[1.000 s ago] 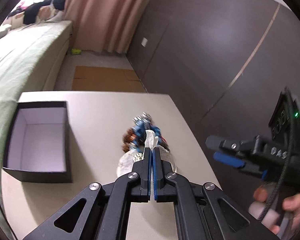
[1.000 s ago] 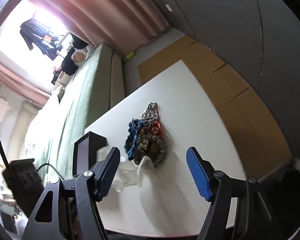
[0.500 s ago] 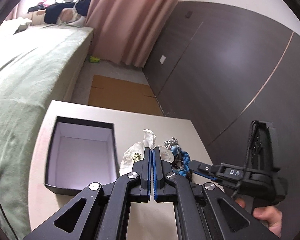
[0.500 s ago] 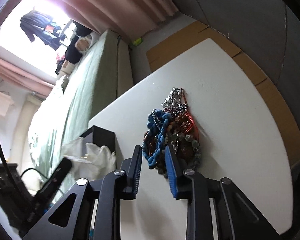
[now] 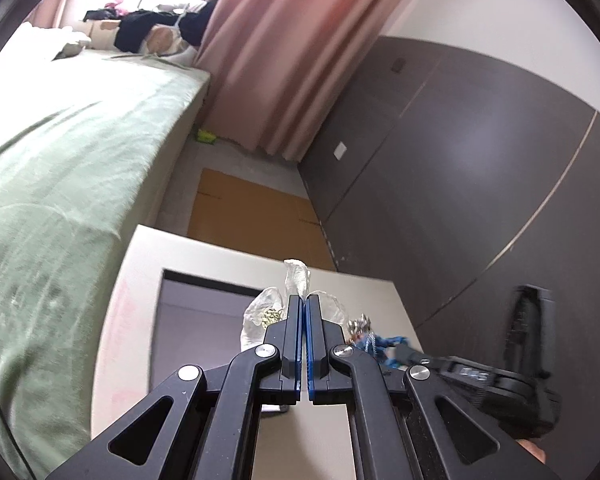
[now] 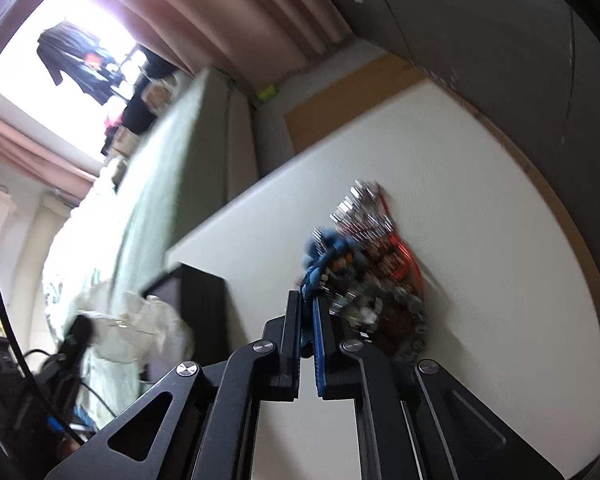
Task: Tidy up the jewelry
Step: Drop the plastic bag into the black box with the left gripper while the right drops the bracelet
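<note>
With the left gripper (image 5: 303, 308) clenched on the bag (image 5: 296, 278) over the box (image 5: 204, 312), the right gripper (image 6: 307, 308), pinching the blue strand (image 6: 320, 260) (pile (image 6: 372, 280) on the table (image 6: 480, 200)), should probably lift slowly to avoid snagging.

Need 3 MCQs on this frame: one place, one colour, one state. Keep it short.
1. Where does the clear plastic bag sit?
A. in the left gripper
B. flat on the green bed
C. inside the box

2. What colour is the cord in the right gripper?
A. red
B. blue
C. white

3. The black box is:
A. lidded
B. open-topped
C. upside down

Answers: 1 A, the jaws pinch the bag's neck; 2 B, the blue cord bracelet runs between the jaws; 3 B, its pale interior shows.
</note>
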### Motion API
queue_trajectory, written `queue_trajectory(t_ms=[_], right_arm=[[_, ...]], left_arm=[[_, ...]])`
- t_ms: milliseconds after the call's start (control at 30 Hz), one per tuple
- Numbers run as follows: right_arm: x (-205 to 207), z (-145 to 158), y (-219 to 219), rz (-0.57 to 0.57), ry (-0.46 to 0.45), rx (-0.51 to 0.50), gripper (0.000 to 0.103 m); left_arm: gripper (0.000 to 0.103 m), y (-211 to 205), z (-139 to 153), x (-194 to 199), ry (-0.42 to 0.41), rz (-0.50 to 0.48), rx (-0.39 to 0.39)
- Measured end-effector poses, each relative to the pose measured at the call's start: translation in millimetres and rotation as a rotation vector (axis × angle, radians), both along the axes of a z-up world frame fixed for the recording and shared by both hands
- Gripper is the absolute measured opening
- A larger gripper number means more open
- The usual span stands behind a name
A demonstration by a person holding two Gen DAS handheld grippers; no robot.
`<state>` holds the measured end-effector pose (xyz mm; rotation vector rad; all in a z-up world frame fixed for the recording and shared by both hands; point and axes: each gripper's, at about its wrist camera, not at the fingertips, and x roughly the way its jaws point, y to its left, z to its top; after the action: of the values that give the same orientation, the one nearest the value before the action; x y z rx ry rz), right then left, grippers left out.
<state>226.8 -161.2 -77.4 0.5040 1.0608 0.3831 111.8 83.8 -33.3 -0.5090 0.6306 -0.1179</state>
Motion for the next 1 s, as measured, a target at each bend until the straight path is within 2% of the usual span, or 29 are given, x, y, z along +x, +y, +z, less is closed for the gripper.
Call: queue_trajectory(t_ms=[167,333,500,567,600,633,700,733,1000], right_arm=[[-7.2,41.3,5.2,0.018,-0.117,0.002,0.007],[-6.4,76.3,21.2,0.053,-0.189,-0.007,0.007],[-5.1,93.0,45.1,0.106,-0.241,0.012,0.007],[-8.3,91.6,50.6,0.117,-0.254,0.037,0.007],[-8.9,89.0,52.2,0.123,-0.253,0.055,0.007],[-8.2,85.0,54.2,0.128,-0.244,0.067,0.007],[-8.0,78.4,60.9,0.157,-0.230,0.087,0.007],[-8.3,75.6,65.3,0.174,-0.228,0.094,0.007],[-17.9,68.0,99.9,0.280,-0.225,0.139,0.007]], left_arm=[[0.001,20.0,2.6,-0.9,-0.010,0.038,-0.038],[0.001,36.3,4.4,-2.6,-0.019,0.067,-0.070],[0.001,45.2,-4.4,7.7,0.005,0.074,-0.086],[0.008,48.0,-10.4,14.1,0.049,0.085,-0.091],[0.022,48.9,-12.7,16.0,0.068,0.090,-0.095],[0.044,52.0,-15.9,17.1,0.084,0.100,-0.106],[0.065,59.8,-16.7,11.5,0.061,0.142,-0.121],[0.069,62.3,-14.9,9.3,0.049,0.155,-0.120],[0.069,91.9,-13.9,-6.1,0.054,0.238,-0.154]])
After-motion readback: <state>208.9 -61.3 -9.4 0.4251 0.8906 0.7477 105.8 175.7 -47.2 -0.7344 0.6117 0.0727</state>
